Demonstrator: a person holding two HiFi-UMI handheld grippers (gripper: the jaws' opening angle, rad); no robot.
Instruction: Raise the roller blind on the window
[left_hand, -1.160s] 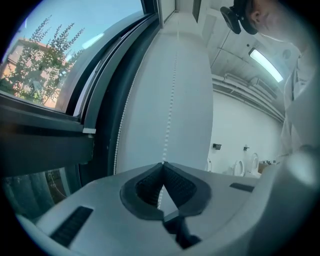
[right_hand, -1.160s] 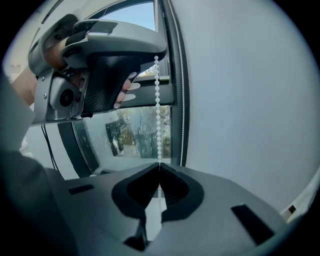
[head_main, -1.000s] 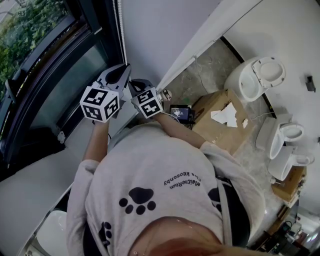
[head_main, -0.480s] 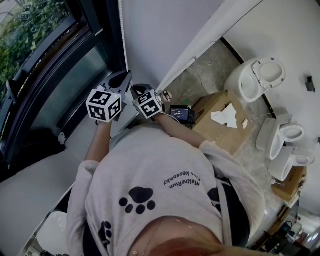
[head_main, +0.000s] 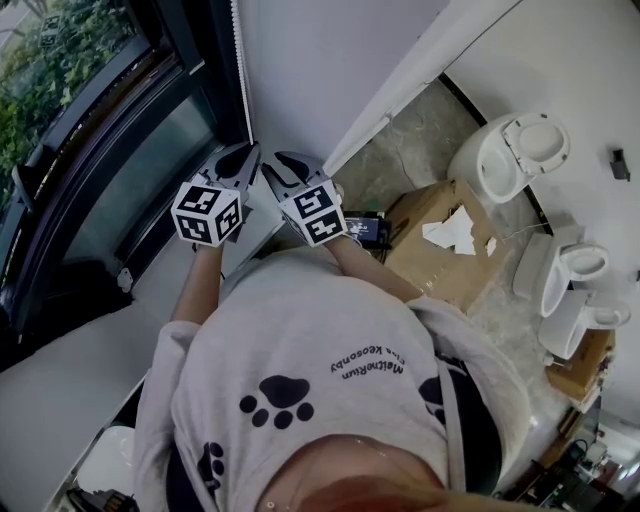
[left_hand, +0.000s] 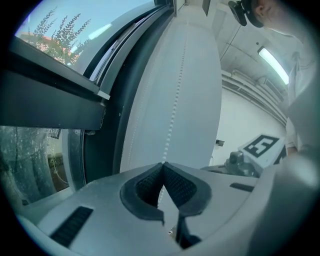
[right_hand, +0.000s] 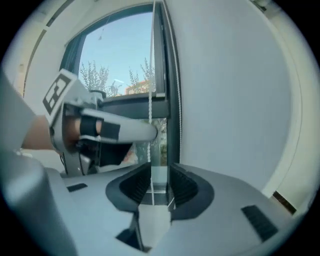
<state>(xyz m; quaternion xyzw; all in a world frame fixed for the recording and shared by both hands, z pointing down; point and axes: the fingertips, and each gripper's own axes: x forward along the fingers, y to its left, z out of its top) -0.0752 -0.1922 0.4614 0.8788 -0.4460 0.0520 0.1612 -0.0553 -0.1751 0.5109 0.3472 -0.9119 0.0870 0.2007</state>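
A white bead chain (head_main: 240, 60) hangs down the dark window frame (head_main: 190, 50). My left gripper (head_main: 248, 152) is shut on the chain; in the left gripper view the beads (left_hand: 175, 100) run straight up from the closed pads (left_hand: 150, 186). Just right of it is my right gripper (head_main: 276, 160), a little lower on the same chain. Its jaws are opening: in the right gripper view the chain (right_hand: 150, 100) passes loosely between the parted pads (right_hand: 134, 186), touching neither. The left gripper (right_hand: 100, 130) shows there too, clamped on the chain. No blind fabric shows over the glass (right_hand: 120, 65).
The white wall (head_main: 320, 60) stands right of the window and a grey sill (head_main: 160, 280) lies below it. On the floor are a cardboard box (head_main: 440, 240), a small lit device (head_main: 362, 228) and several white toilets (head_main: 510, 150).
The right gripper's jaws have parted from the chain, and it has shifted slightly down and to the right. The left gripper still holds the chain and has dropped a little.
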